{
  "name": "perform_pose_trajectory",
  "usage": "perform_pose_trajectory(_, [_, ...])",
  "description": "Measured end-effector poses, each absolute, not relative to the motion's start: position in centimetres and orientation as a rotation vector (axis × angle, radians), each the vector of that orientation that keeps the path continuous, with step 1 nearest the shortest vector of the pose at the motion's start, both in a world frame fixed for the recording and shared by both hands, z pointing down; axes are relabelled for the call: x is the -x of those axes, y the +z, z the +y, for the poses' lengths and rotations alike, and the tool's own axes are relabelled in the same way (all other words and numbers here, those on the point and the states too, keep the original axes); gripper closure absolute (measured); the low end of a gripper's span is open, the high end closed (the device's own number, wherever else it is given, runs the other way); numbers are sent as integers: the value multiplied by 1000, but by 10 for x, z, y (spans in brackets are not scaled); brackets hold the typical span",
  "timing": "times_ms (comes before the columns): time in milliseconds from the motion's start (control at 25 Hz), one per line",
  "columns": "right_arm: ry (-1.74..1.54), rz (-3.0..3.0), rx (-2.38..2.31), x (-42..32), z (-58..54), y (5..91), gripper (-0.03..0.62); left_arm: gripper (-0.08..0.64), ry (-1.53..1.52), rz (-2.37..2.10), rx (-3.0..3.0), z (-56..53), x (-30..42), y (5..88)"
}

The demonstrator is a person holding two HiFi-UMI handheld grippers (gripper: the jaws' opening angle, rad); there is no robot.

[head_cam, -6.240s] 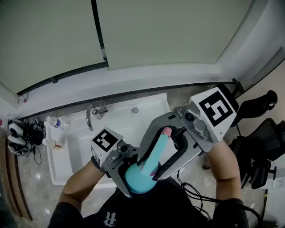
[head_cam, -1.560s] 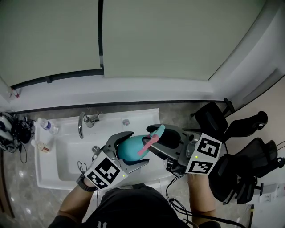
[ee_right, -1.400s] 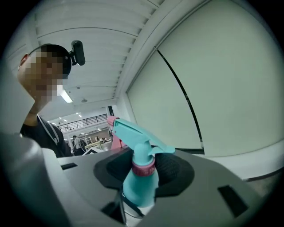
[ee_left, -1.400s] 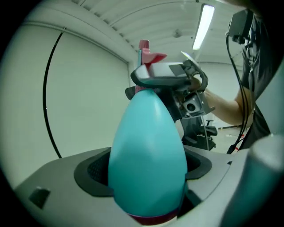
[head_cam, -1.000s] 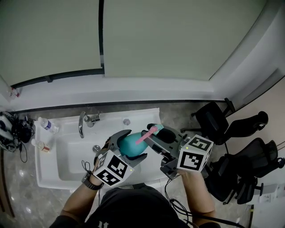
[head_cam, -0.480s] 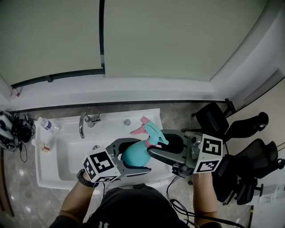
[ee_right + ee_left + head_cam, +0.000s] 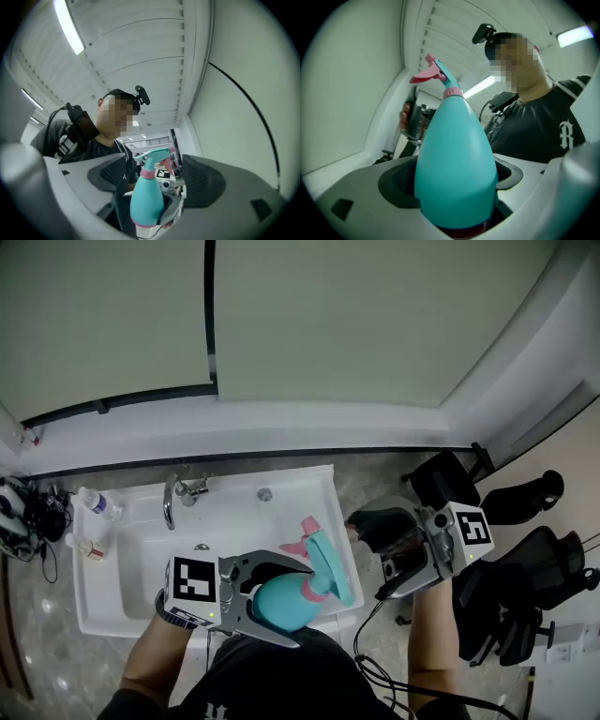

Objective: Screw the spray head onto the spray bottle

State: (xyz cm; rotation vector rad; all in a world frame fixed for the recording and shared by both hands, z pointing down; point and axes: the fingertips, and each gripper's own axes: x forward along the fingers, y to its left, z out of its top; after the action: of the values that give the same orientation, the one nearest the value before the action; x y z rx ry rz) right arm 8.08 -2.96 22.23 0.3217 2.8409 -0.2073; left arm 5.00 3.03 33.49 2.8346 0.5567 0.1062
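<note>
Over sink, just spread right fingers off spray head; squeezed spray bottle with left fingers; looked screwed on.

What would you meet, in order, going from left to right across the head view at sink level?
clear plastic bottle → faucet → spray bottle → right tool, whose jaws have just been opening, with nothing between them → black chair at the far right
</note>
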Motion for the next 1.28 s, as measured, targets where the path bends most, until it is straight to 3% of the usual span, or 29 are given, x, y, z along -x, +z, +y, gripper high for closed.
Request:
perform_pose_trajectory(80, [-176,2786,-529,-69,-20,216,225,129,110,734,-2770,53,-50,331])
perform_pose_trajectory(360, [10,2623,-1132,-28,48,204,227,129,63,1054,-2616,95,-57,327])
perform_pose_trajectory(400, [23,2619,-1137,-27,51,203,233,130,41,1055,-2609,95,-56,326])
perform_pose_trajectory(440, [29,2628,-1117,-25,52,202,285,129,15,1046,-2607,93,-54,325])
perform_pose_trajectory(520, [24,2677,-1037,-22,48,202,390,130,-43,1001,-2617,86,-51,323])
perform_pose_trajectory(600, [22,2749,-934,-19,42,204,448,129,-76,922,-2646,75,-51,323])
perform_pose_trajectory(840, [-63,2991,-414,-8,-4,219,462,129,-10,494,-2778,29,-55,339])
perform_pose_trajectory(1080, [-245,3121,231,-15,-56,245,466,129,286,-174,-2943,-30,-56,367])
perform_pose_trajectory(1280, [-435,3049,526,-24,-86,265,471,130,462,-437,-2932,-58,-52,385])
